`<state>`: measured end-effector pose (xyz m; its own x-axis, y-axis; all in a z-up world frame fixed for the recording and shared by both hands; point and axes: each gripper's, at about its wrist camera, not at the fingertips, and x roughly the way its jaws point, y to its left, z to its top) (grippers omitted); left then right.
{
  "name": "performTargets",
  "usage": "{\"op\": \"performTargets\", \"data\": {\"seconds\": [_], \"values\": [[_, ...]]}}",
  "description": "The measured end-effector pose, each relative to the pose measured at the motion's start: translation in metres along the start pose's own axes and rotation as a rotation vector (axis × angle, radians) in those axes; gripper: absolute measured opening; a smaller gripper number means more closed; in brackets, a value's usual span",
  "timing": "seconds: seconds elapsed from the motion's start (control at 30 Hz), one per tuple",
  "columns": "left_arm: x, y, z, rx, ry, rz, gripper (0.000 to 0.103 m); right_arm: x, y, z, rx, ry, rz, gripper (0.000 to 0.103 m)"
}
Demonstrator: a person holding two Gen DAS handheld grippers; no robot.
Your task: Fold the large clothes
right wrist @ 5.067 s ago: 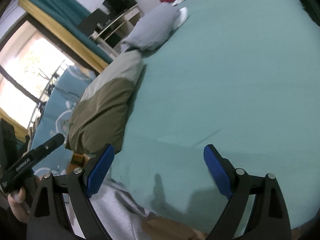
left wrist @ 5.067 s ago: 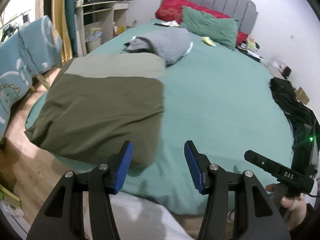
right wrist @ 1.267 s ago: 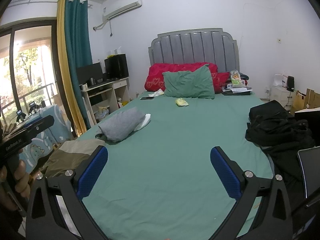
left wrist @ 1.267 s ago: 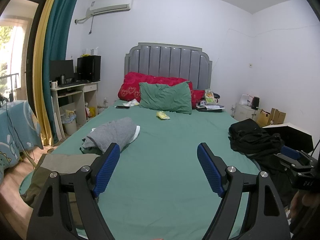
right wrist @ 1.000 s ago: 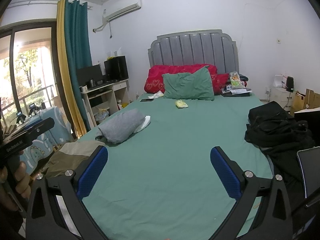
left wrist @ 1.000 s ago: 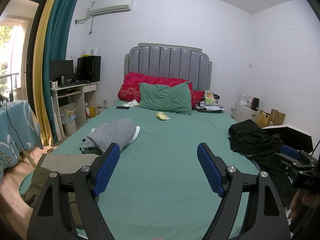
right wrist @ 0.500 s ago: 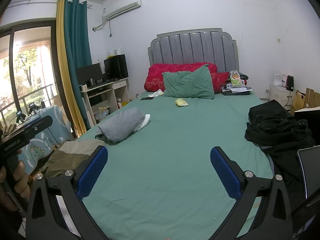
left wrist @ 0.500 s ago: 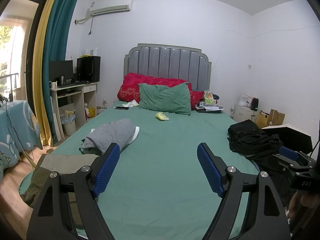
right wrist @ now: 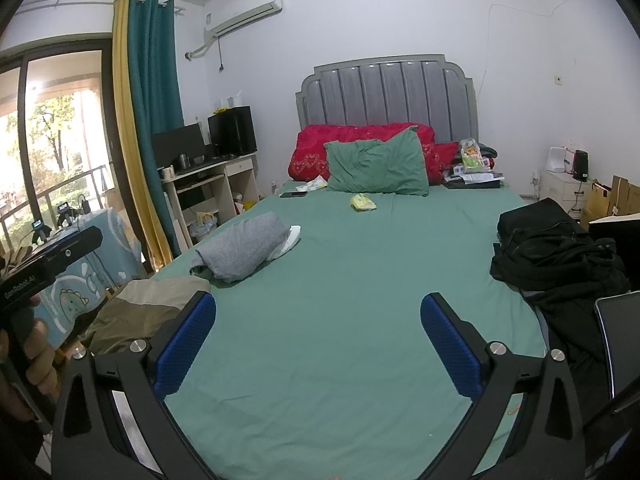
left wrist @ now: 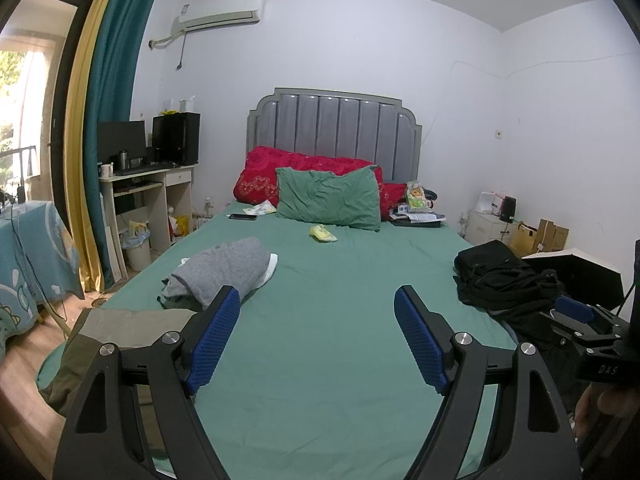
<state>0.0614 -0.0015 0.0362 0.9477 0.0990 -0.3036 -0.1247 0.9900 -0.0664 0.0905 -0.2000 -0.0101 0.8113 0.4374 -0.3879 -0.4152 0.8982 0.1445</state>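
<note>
A folded olive and khaki garment (left wrist: 104, 336) lies at the near left corner of the green bed (left wrist: 328, 320); it also shows in the right wrist view (right wrist: 136, 316). A folded grey garment (left wrist: 224, 268) lies behind it, also in the right wrist view (right wrist: 244, 248). A heap of black clothes (left wrist: 504, 284) sits on the bed's right edge, also in the right wrist view (right wrist: 556, 256). My left gripper (left wrist: 318, 328) is open and empty above the foot of the bed. My right gripper (right wrist: 318, 340) is open and empty, level with it.
A green pillow (left wrist: 328, 200) and a red quilt (left wrist: 260, 180) lie at the grey headboard. A phone (left wrist: 243, 217) and a yellow packet (left wrist: 322, 234) lie on the sheet. A desk (left wrist: 148, 196) and curtains stand left. Boxes (left wrist: 540, 236) stand right.
Five seconds ago both grippers pointed down at the olive garment; they have since risen to face the headboard. Over the last second nothing has visibly moved.
</note>
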Motion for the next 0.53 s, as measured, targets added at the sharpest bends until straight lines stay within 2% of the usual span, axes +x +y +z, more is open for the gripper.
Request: {"op": "performTargets", "data": {"seconds": [0.53], "values": [[0.009,-0.013,0.000,0.001,0.012,-0.010,0.082,0.007,-0.002,-0.007,-0.006,0.020,0.007,0.101]]}}
